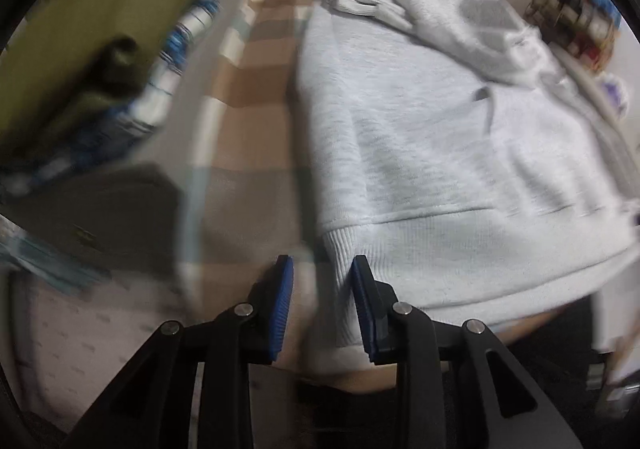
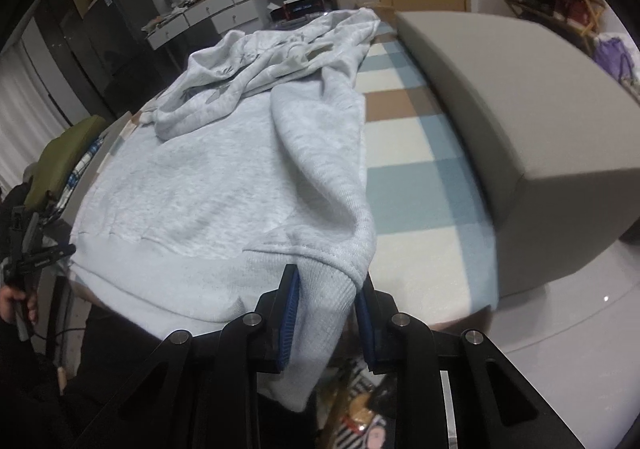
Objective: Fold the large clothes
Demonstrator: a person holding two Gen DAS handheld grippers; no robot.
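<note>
A light grey hooded sweatshirt (image 1: 420,129) lies spread on a checked bed cover (image 1: 256,109), hood and sleeves bunched at the far end. In the left wrist view my left gripper (image 1: 322,265) sits at the near left corner of the ribbed hem, and the cloth fills the gap between its blue pads. In the right wrist view the sweatshirt (image 2: 224,177) has its near right hem corner pinched up into a ridge, with my right gripper (image 2: 328,281) shut on it.
An olive garment (image 1: 80,29) and a blue-and-white checked cloth (image 1: 168,61) lie to the left, with a dark folded item (image 1: 100,209) nearer. A grey block-shaped cushion (image 2: 520,129) stands on the right. Drawers (image 2: 216,17) and shelves (image 1: 572,9) line the far wall. A hand (image 2: 12,305) shows at the left.
</note>
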